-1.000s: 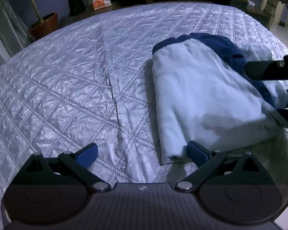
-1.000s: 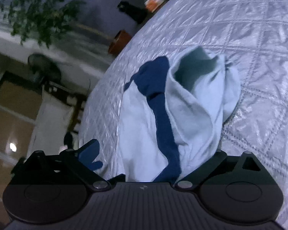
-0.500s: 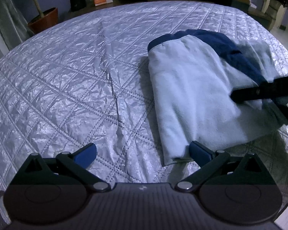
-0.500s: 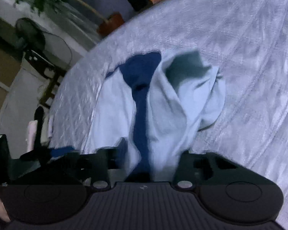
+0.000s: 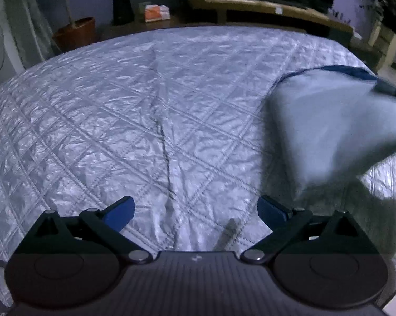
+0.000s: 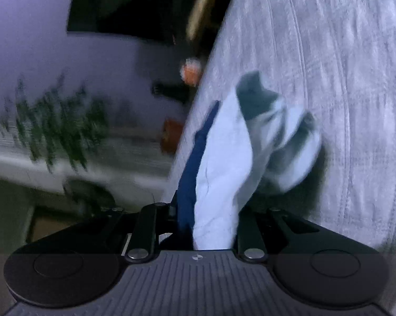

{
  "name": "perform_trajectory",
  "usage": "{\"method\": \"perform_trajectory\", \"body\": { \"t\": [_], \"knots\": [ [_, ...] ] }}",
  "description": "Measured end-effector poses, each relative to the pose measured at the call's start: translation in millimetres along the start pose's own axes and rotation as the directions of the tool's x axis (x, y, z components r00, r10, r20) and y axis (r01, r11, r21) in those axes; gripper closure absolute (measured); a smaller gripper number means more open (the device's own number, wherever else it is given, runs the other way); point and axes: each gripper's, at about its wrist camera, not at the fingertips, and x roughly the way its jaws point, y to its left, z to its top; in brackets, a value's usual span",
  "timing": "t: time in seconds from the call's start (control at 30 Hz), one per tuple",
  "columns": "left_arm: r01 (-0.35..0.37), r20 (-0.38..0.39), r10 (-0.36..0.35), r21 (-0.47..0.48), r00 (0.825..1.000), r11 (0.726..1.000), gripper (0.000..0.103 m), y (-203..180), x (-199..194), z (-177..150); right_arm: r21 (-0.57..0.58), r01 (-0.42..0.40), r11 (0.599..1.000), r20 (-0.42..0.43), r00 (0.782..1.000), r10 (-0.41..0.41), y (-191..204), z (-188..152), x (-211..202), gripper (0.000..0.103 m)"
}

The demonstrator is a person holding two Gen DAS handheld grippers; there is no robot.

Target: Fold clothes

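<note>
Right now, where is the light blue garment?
The light blue garment hangs from the shut right gripper, lifted over the quilted bedspread, right of the open left gripper.

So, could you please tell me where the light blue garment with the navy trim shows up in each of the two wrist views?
Left wrist view: the light blue garment fills the right side, lifted off the quilted bedspread, blurred.
Right wrist view: it hangs at centre, clamped in the right hand-held gripper.
Shared landmark: the orange box beyond the bed, a blurred orange blob in the right wrist view.
</note>
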Motion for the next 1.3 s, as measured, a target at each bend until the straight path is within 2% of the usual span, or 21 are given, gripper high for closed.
{"method": "perform_trajectory", "body": {
  "t": [0.07,0.1,0.2,0.27,0.3,0.4,0.5,0.6,0.7,0.93,1.03,1.1,1.17,1.3],
  "knots": [
    [0.01,0.007,-0.01,-0.027,1.0,1.0,0.006,4,-2,0,-0.013,-0.025,1.0,0.105,0.994,0.026,10,25,-12,0.079],
    [0.014,0.012,-0.014,-0.035,1.0,0.999,0.006,5,-3,2,-0.016,-0.043,0.999,0.171,0.984,0.045,13,39,-19,0.079],
    [0.021,0.022,-0.02,-0.049,1.0,0.999,0.006,7,1,8,-0.02,-0.113,0.993,0.369,0.923,0.113,17,73,-41,0.079],
    [0.027,0.024,-0.026,-0.053,0.999,0.998,0.006,5,6,14,-0.04,-0.102,0.994,0.473,0.874,0.109,9,86,-53,0.079],
    [0.03,0.025,-0.029,-0.052,0.999,0.998,0.006,1,7,16,-0.042,-0.085,0.996,0.503,0.859,0.094,4,90,-57,0.079],
    [0.042,0.027,-0.04,-0.041,0.999,0.998,0.006,-5,9,19,-0.008,0.029,1.0,0.485,0.874,-0.022,-16,87,-60,0.077],
    [0.051,0.026,-0.05,-0.021,0.998,0.998,0.006,-10,11,19,0.024,0.143,0.989,0.463,0.876,-0.138,-35,85,-63,0.074],
    [0.057,0.022,-0.056,-0.02,0.998,0.998,0.006,-10,6,18,0.052,0.256,0.965,0.437,0.863,-0.252,-55,82,-65,0.073],
    [0.072,0.023,-0.071,-0.022,0.997,0.997,0.006,-14,8,19,0.072,0.358,0.931,0.411,0.84,-0.355,-71,77,-69,0.07],
    [0.109,0.021,-0.109,0.014,0.994,0.994,0.006,-31,14,25,0.033,0.451,0.892,0.401,0.811,-0.425,-56,15,-106,0.07],
    [0.117,0.023,-0.117,0.018,0.993,0.993,0.006,-34,14,26,0.016,0.489,0.872,0.398,0.797,-0.455,-50,-11,-121,0.051],
    [0.122,0.027,-0.122,0.019,0.992,0.992,0.006,-32,8,22,0.004,0.514,0.858,0.396,0.787,-0.474,-46,-29,-132,0.031],
    [0.129,0.029,-0.129,0.025,0.991,0.991,0.006,-32,2,18,-0.007,0.539,0.842,0.394,0.776,-0.493,-42,-46,-142,0.027],
    [0.133,0.031,-0.135,0.051,0.99,0.99,0.006,-32,-14,8,-0.03,0.586,0.81,0.391,0.752,-0.53,-33,-81,-163,0.026]
  ]
}}
